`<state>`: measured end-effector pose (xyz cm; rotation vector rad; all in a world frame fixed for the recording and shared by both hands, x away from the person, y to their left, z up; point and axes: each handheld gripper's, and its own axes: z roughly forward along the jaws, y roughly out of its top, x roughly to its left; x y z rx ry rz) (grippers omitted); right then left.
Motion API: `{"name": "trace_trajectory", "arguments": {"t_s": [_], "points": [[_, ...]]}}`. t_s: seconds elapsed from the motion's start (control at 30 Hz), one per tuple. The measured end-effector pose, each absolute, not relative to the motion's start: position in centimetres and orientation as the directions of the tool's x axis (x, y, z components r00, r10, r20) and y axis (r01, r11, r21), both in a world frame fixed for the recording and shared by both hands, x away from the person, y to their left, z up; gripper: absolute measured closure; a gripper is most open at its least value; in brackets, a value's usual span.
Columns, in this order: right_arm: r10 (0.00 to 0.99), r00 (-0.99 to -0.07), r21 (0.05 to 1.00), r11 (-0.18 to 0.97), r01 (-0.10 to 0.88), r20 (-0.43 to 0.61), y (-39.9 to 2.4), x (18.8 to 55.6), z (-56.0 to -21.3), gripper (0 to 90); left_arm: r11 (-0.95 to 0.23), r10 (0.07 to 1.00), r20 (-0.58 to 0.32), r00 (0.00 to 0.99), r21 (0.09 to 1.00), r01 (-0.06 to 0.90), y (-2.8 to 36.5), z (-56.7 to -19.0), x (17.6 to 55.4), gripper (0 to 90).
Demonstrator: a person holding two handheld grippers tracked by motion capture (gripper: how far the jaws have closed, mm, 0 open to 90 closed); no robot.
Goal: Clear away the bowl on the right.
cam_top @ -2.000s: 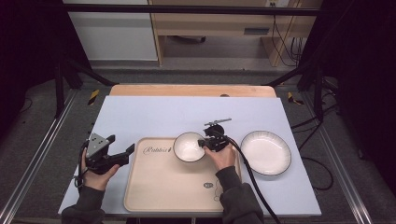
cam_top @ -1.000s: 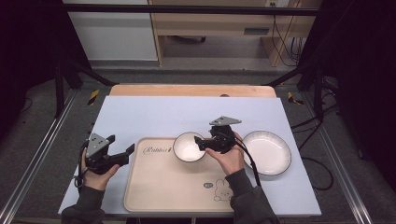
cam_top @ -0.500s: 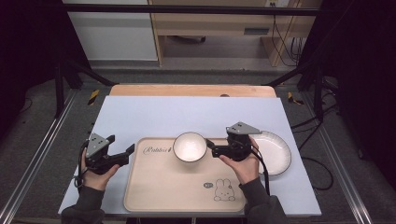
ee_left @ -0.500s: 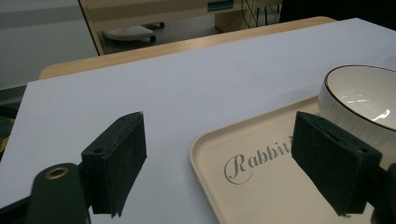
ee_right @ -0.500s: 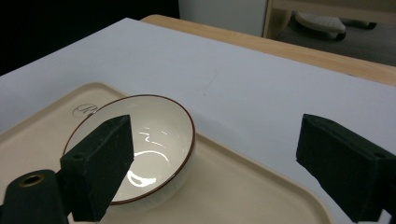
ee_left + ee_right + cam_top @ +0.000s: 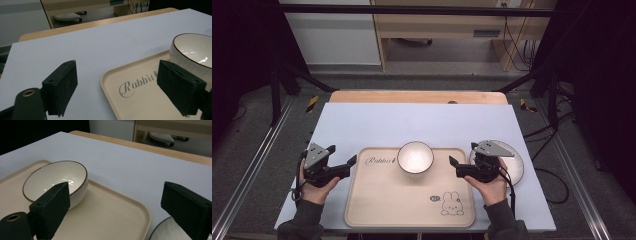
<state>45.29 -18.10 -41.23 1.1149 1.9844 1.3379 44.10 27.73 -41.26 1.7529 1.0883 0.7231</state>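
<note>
A white bowl [image 6: 415, 157] with a dark rim stands upright at the far edge of the beige tray [image 6: 409, 210], which bears a rabbit drawing. My right gripper [image 6: 455, 167] hovers at the tray's right edge, partly over a white plate [image 6: 516, 167], and points left toward the bowl. Its jaws have just been opening and nothing is between them. In the right gripper view the bowl [image 6: 55, 180] sits beyond the left jaw, apart from it. My left gripper [image 6: 350, 165] rests open at the tray's left edge. In the left gripper view the tray corner [image 6: 140, 100] lies between the jaws, with the bowl [image 6: 192, 50] at the right.
The tray lies on a pale blue mat [image 6: 422, 125] over a wooden table [image 6: 417, 96]. The white plate [image 6: 162, 233] sits on the mat just right of the tray [image 6: 107, 215]. A cable trails from the right gripper toward the table's near edge.
The right gripper has let go of the bowl, opened, and drawn back to the right, from the bowl's rim to the tray's right edge. The bowl stays on the tray. The left hand kept still.
</note>
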Motion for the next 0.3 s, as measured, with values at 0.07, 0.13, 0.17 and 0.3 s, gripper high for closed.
{"name": "trace_trajectory", "arguments": {"t_s": [0.07, 0.13, 0.17, 0.3], "points": [[0.842, -0.539, 0.917, 0.188, 0.351, 0.034, -18.7, 45.0, -41.6, 8.9, -0.186, 0.900, 0.011, 0.436, 0.914, 0.361, 27.8, -41.3, 44.1, 16.2], [0.845, -0.533, 0.922, 0.181, 0.344, 0.033, -19.2, 44.7, -41.9, 8.9, -0.185, 0.900, 0.010, 0.437, 0.915, 0.360, 27.8, -41.3, 44.1, 16.0], [0.846, -0.532, 0.922, 0.179, 0.344, 0.035, -19.4, 44.6, -42.0, 8.8, -0.186, 0.899, 0.011, 0.437, 0.915, 0.359, 27.8, -41.4, 44.1, 16.0], [0.850, -0.525, 0.927, 0.166, 0.335, 0.038, -20.1, 44.2, -42.0, 8.4, -0.186, 0.899, 0.011, 0.438, 0.915, 0.358, 27.8, -41.4, 44.1, 15.9]]}}
